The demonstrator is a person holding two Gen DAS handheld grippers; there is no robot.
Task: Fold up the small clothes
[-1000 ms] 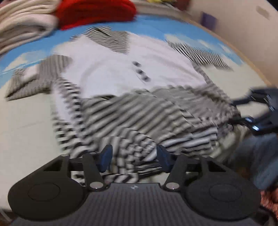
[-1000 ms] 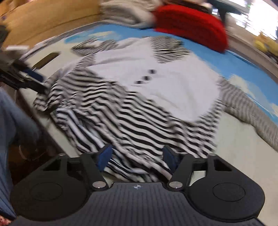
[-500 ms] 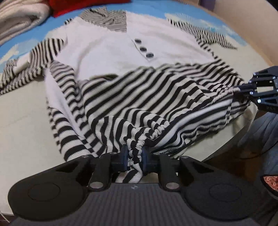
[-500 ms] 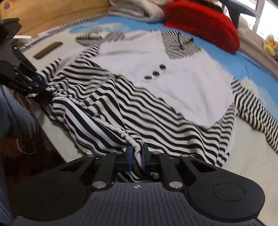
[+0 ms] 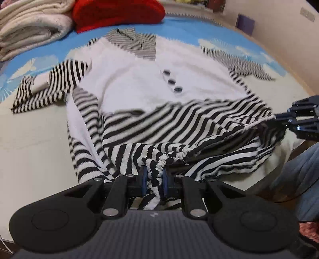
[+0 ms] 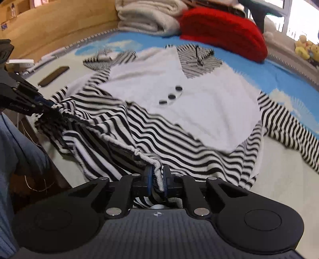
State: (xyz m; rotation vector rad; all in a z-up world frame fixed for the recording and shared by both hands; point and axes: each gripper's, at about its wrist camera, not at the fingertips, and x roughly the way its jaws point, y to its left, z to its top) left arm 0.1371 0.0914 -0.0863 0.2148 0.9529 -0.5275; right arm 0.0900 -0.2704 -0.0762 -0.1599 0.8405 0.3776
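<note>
A bed (image 5: 30,139) with a cream and blue cloud-print cover carries everything here. Spread across it lies the striped top (image 5: 139,83), a small garment with a white front panel, black-and-white striped sleeves and hem, and a striped collar toward the far end. Its hem is lifted off the cover near the bed's edge and stretched between the two grippers, while the body and both sleeves lie flat. At the far end sit a stack of cream blankets (image 5: 30,25) and, just beside it, a red cushion (image 5: 117,12). The left gripper (image 5: 153,178) has its jaws closed tight on a bunched fold of the striped hem, the fabric squeezed between the blue pads. The right gripper (image 6: 157,179) likewise has its jaws closed on a gathered piece of hem. A dark flat object (image 6: 53,76) lies on the cover near the wooden side board. Three dark buttons (image 5: 172,81) run in a short diagonal row down the white panel.
</note>
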